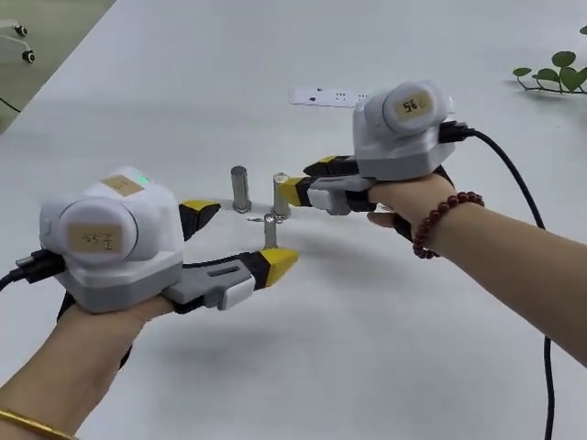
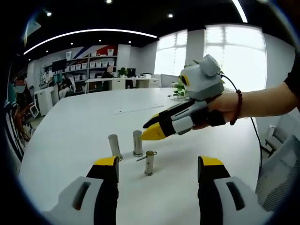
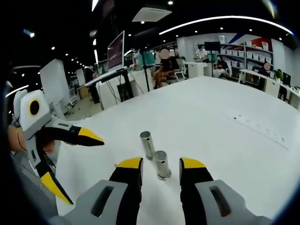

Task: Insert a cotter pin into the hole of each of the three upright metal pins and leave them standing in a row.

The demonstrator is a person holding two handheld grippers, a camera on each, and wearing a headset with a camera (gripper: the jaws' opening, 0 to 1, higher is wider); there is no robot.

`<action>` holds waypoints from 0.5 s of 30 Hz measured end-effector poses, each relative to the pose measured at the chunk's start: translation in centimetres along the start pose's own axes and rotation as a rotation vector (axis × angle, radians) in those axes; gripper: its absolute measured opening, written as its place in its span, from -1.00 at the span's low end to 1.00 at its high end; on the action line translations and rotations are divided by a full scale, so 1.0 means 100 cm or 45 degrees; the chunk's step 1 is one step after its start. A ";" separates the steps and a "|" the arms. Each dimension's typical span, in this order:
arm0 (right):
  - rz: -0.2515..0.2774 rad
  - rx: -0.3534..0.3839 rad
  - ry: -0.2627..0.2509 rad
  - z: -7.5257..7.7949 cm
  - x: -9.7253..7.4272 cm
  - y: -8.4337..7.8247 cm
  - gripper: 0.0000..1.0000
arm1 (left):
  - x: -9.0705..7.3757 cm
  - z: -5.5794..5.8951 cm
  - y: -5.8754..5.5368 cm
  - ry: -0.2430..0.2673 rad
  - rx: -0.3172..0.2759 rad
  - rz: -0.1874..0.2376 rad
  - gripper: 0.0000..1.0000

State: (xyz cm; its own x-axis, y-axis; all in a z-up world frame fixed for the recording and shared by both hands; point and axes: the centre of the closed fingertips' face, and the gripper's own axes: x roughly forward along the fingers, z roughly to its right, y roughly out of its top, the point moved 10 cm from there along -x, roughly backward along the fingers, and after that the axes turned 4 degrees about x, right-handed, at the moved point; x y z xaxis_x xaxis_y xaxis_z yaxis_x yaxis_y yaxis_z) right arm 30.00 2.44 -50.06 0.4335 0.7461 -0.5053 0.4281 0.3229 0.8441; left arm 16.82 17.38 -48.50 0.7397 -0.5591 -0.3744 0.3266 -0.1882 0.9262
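Front metal pin [image 2: 149, 165] has its cotter pin [image 2: 142, 158]; right claw [image 3: 161, 163], released, straddles a bare pin [image 3: 162, 166], likely clenching next; left claw [image 2: 159, 161] released

A white table [image 1: 385, 367] carries a flat white power strip [image 1: 326, 95] lying near its far side. A green leafy plant [image 1: 555, 75] shows at the far right of the head view, and chair castors [image 1: 28, 57] stand on the greenish floor [image 1: 64, 23] beyond the table's left edge. In the left gripper view, bright windows [image 2: 225, 47] line the room behind, with shelves [image 2: 101, 63] of white boxes along the wall and a curved ceiling light [image 2: 89, 33] above. The right gripper view shows a dark monitor [image 3: 116, 49] over a desk [image 3: 112, 77] and a seated person [image 3: 164, 65].
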 end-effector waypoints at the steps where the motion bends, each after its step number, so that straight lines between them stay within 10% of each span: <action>1: 0.005 -0.003 0.002 0.000 0.002 0.000 -0.49 | -0.001 0.001 0.001 0.004 0.006 0.005 0.38; 15: -0.039 0.046 0.006 -0.001 0.021 -0.002 -0.66 | -0.015 0.005 0.005 0.001 0.004 0.014 0.59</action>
State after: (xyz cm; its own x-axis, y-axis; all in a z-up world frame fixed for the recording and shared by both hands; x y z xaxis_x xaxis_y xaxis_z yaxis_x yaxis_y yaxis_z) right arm 30.76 4.00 -51.28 0.4160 0.7390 -0.5299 0.4693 0.3246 0.8212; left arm 15.61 17.69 -47.47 0.7437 -0.5604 -0.3643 0.3168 -0.1845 0.9304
